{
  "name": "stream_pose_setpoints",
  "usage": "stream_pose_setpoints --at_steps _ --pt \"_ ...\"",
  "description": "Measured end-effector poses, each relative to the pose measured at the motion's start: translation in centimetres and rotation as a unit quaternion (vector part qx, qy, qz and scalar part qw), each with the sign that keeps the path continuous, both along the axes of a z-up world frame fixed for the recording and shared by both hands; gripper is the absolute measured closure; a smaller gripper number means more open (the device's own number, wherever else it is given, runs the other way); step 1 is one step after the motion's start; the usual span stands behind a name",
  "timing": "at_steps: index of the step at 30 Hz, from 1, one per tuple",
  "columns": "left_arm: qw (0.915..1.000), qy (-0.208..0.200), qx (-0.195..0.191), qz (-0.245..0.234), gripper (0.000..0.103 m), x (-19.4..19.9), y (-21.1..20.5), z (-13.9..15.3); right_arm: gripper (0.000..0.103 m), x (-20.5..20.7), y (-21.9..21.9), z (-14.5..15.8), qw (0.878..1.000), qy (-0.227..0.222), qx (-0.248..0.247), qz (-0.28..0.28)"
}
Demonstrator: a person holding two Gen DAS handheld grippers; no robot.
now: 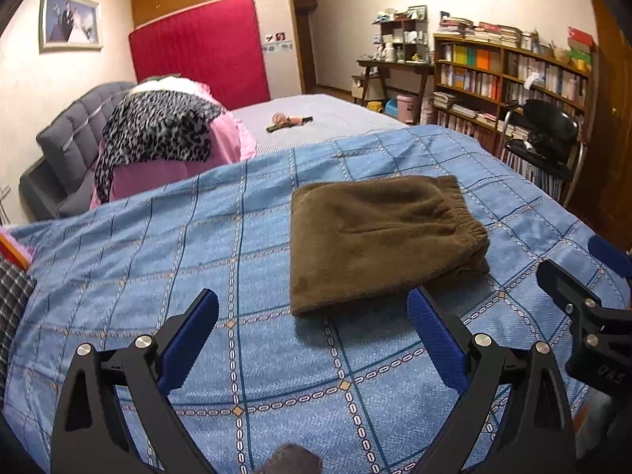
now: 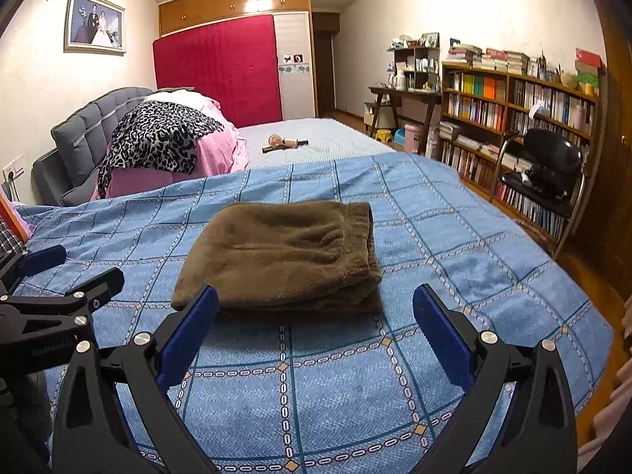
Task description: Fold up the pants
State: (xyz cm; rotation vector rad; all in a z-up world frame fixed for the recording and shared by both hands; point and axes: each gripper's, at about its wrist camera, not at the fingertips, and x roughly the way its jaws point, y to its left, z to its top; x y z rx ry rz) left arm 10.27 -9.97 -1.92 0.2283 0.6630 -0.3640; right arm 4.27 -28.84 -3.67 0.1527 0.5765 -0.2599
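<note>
Both the left tool (image 1: 314,339) and right tool (image 2: 316,333) hover spread wide and empty, the folded pants (image 2: 278,258) at twelve o'clock on the bed (image 2: 474,260); a careless nudge could spill the stacked layers.

brown fleece pants (image 1: 379,237), blue checked bedspread (image 1: 197,276) with chain-pattern lines, leopard-print cloth (image 1: 158,130) over pink bedding (image 1: 229,138), red panel (image 1: 201,51), grey headboard (image 1: 75,130), blue gripper pads (image 2: 189,331)

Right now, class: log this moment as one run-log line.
pants: folded, on blue bedspread | left gripper: open, empty | right gripper: open, empty
</note>
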Motion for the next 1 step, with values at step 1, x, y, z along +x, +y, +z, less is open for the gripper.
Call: stream_pose_setpoints --at_steps 1 --pt "1.0 0.005 0.0 0.004 0.008 0.2 0.34 -0.34 0.003 0.14 -0.18 -0.49 1.0 0.006 0.008 -0.001"
